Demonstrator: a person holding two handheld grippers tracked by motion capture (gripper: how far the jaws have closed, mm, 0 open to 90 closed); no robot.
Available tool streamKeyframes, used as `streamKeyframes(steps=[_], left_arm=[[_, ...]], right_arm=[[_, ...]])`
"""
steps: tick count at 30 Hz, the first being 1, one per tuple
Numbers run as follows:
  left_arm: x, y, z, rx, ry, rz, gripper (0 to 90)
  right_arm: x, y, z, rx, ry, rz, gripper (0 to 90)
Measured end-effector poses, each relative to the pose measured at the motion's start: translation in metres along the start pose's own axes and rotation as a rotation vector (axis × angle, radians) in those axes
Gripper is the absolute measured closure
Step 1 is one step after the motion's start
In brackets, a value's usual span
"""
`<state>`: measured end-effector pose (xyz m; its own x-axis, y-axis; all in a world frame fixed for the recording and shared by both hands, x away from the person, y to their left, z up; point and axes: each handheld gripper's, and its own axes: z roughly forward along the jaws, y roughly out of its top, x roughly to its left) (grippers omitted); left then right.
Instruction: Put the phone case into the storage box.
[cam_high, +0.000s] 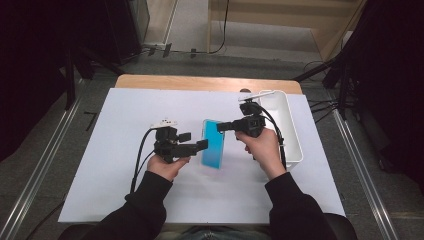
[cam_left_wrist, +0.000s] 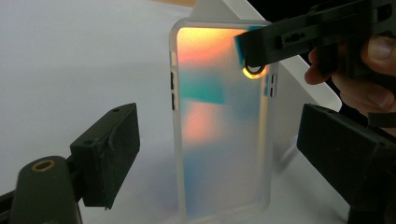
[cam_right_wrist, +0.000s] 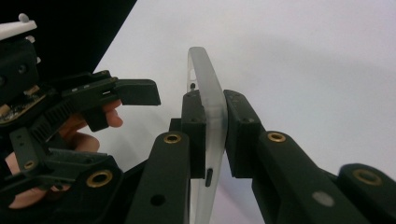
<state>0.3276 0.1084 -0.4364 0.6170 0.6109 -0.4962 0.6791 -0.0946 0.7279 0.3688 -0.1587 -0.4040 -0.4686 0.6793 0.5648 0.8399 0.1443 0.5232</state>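
Note:
A translucent phone case, tinted teal and orange, stands on end over the white sheet at mid-table. My right gripper is shut on its top edge; in the right gripper view both pads press the thin wall of the case. My left gripper comes in from the left, open. In the left gripper view its jaws stand wide on either side of the case, apart from it. Whether the case's lower edge rests on the sheet I cannot tell.
A white rectangular bin sits at the right edge of the table, just behind the right hand. The white sheet covers the table, with a strip of bare wood at the far edge. Dark stands and cables flank the table.

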Motion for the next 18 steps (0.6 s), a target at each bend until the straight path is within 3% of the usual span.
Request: streamKeyframes(steps=[2,10,18], left_arm=[[0.001,0.002,-0.002,0.013,-0.01,0.001,13.3],[0.005,0.008,-0.007,0.069,-0.046,0.003,13.9],[0.009,0.012,-0.011,0.116,-0.056,0.022,14.5]], right_arm=[[0.001,0.0,-0.002,0.001,-0.001,-0.045,77.9],[0.004,-0.001,-0.007,0.013,-0.006,-0.121,77.9],[0.007,-0.002,-0.011,0.028,0.01,-0.184,77.9]])
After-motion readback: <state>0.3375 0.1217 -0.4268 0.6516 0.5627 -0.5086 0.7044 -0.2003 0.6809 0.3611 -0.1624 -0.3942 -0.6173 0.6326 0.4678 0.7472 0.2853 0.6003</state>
